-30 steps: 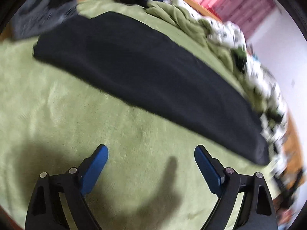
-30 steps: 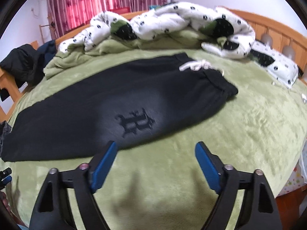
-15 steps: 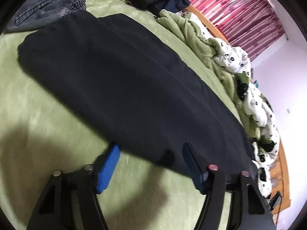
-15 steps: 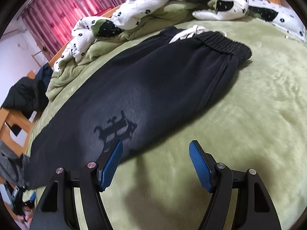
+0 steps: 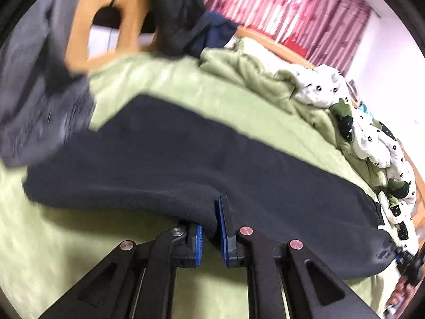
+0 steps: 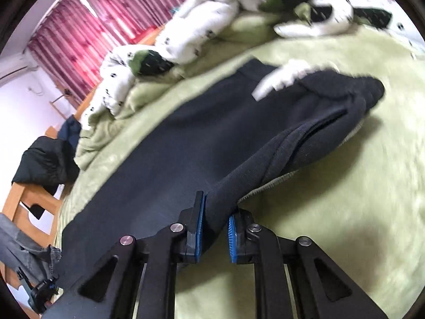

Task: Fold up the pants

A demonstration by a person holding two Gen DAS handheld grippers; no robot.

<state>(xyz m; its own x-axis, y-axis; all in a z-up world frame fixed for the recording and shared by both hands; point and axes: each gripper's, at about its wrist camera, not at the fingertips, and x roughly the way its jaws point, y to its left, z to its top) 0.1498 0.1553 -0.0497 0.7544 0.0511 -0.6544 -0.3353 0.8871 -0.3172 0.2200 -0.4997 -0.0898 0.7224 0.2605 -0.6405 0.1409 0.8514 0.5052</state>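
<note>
Green fleece-covered bed [image 5: 53, 252] carries long black fleece pants [image 5: 164, 159], laid flat lengthwise, near edge bunched and raised off bed. Right wrist view alone shows elastic waistband with white drawstring [image 6: 281, 79] and open side pocket; left wrist view alone shows grey jeans [image 5: 34, 101] beside leg end. Left claw [image 5: 211, 235] nearly closed, pinching pants' edge. Right claw [image 6: 215, 228] narrowly apart, clamping thick fold below pocket.

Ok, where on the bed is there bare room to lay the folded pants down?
Bare green blanket lies right of the black pants, and more lies on their near side. The far edge is crowded with the bunched white quilt; grey clothes sit past the leg end.
</note>
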